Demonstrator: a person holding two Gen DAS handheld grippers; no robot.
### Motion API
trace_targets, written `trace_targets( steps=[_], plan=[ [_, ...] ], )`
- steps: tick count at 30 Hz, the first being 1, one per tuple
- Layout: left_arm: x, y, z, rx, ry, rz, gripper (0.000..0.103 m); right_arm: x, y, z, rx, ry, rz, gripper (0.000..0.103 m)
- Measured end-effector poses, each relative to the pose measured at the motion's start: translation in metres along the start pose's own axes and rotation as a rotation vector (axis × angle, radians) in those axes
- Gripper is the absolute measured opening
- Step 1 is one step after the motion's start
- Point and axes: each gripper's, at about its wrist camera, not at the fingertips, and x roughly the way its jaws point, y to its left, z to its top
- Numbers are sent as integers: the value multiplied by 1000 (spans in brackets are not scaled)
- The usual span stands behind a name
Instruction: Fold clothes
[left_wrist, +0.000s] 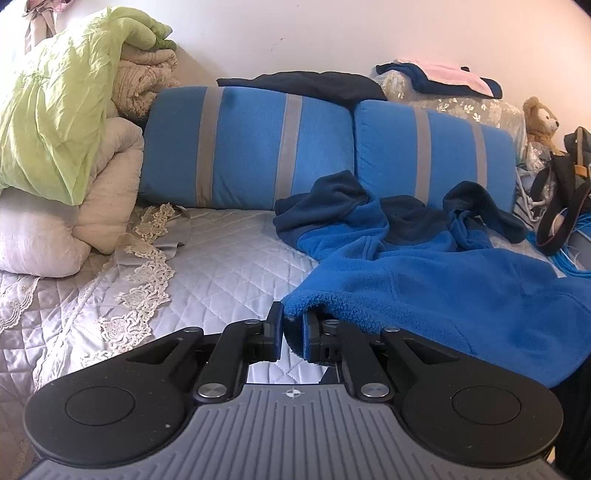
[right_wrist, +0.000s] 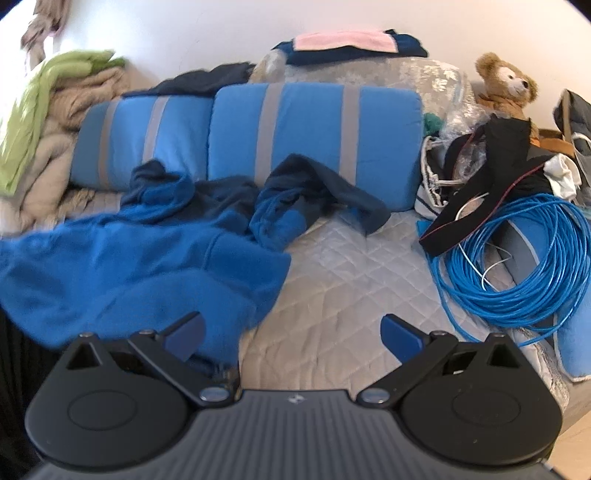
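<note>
Item one: my left hand-held gripper, black with blue pads, jaws closed tight on the near hem corner of the bright blue fleece garment. The fabric bunches between the pads.

Item two: the fleece garment itself, bright blue body with dark navy sleeves and collar area. It lies crumpled on the bed, on a silver-grey quilted satin bedspread, its sleeves thrown up against the cushions. In the right wrist view the same garment spreads across the left half, its near edge just beside my left-side finger.

Item three: my right hand-held gripper, jaws spread wide, nothing between them, only bare bedspread below.

Item four: two blue cushions with grey stripes, side by side against the white wall, a dark garment draped on top.

Item five: heap of bedding at the left, a lime-green sheet over beige quilts.

Item six: a coil of blue cable at the bed's right side, touching a black strap-like item.

Item seven: a brown plush teddy bear near the wall, beside a folded pink and navy stack on a pale patterned bundle.

Writing or brand marks: none legible; a small crosshair symbol on each gripper body.
</note>
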Motion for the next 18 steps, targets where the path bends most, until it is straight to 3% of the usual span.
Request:
trace_targets(
  steps=[7, 16, 18],
  plan=[
    [2, 3, 2, 3, 9, -10, 11, 11, 18, -21, -109, 17, -49, 102],
    [2, 3, 3, -1, 14, -11, 11, 15, 47, -13, -229, -85, -158, 100],
    [2, 3, 3, -1, 13, -12, 11, 19, 56, -10, -295, -87, -189, 94]
  ],
)
